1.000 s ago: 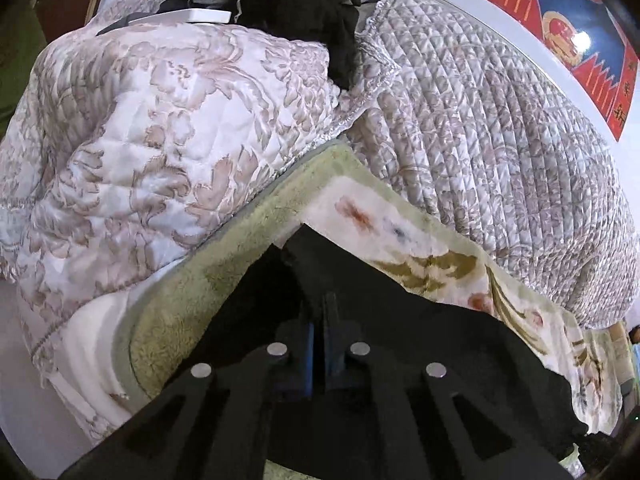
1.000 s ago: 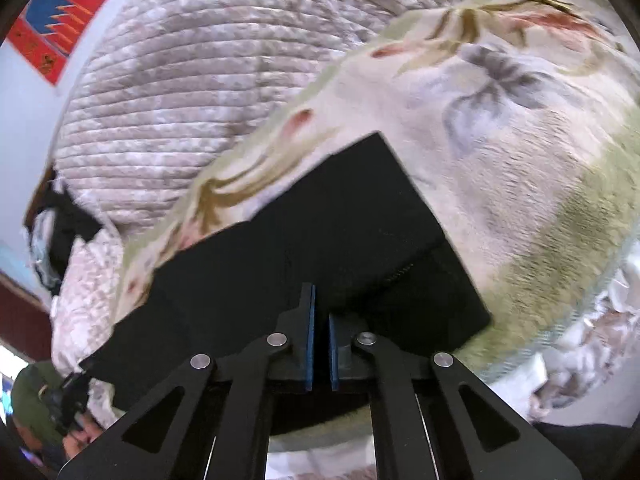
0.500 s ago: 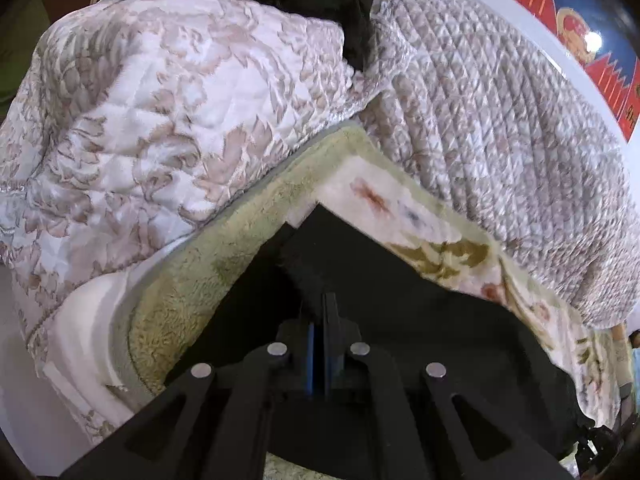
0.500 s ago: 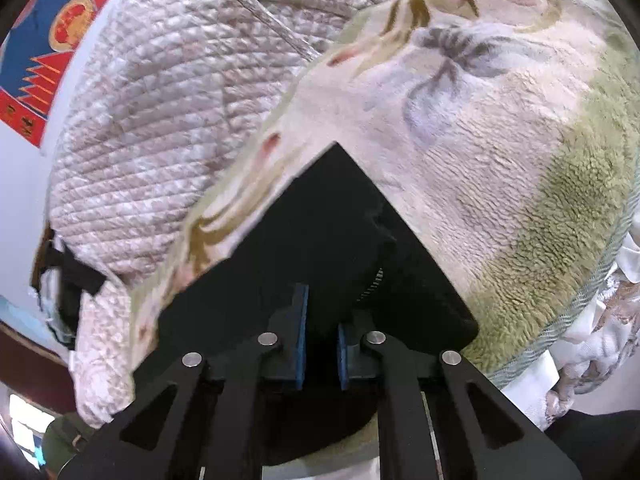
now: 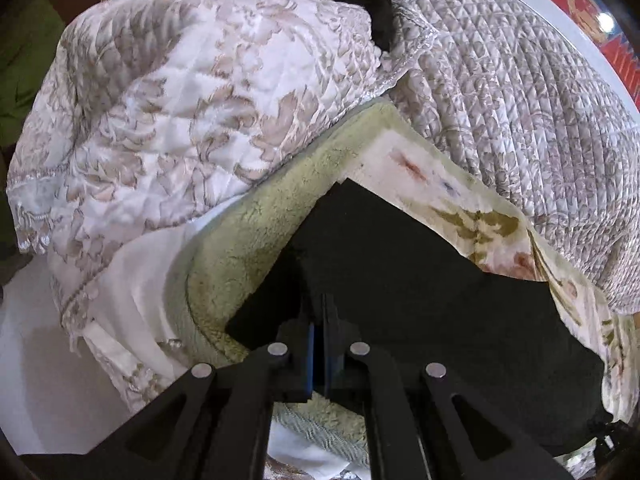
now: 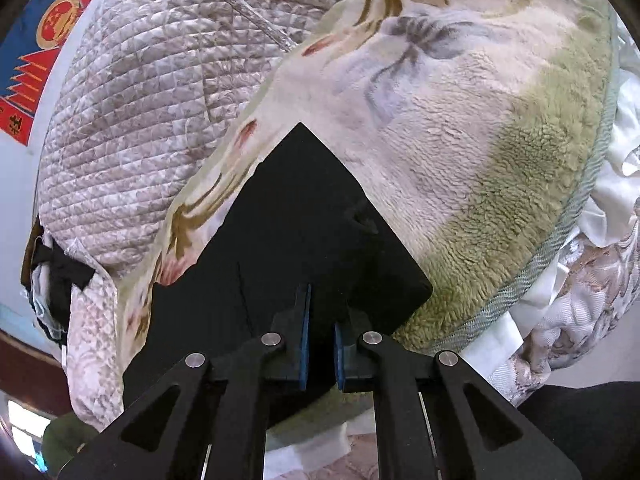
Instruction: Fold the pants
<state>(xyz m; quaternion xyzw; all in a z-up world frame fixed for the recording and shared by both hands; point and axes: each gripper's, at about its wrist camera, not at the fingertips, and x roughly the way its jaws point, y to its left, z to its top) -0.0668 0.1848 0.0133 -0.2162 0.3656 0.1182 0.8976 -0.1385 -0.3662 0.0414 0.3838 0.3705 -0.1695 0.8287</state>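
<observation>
Both of my grippers sit at the near edge of the black pants (image 5: 420, 280), which lie flat on the fleece floral blanket (image 5: 248, 232) spread over the quilted bedding (image 5: 520, 92).

Left gripper (image 5: 319, 344): blue pads pressed almost together, only a sliver between them, black cloth running right up into that sliver. I judge I am pinching the near left corner of the pants, though dark fabric against dark fingers makes the contact hard to read.

Right gripper (image 6: 320, 344): pads parted, a clear gap between them. Black cloth lies under and ahead of the tips, but nothing is clamped; this one is let go, resting over the near right part of the pants (image 6: 288, 220).

Key relation: from either camera the garment fans out forward, narrowing to 1 far corner straight ahead of the fingers. In the left view the cloth runs long to my right; in the right view it runs long to my left. So the long axis lies across me, between the 2 grippers, 1 at each end.

Judgement: for an end-to-end fold the left is the hand already holding cloth. The right would need to close on its edge first. Risk: thin cloth dragging the fleece.
</observation>
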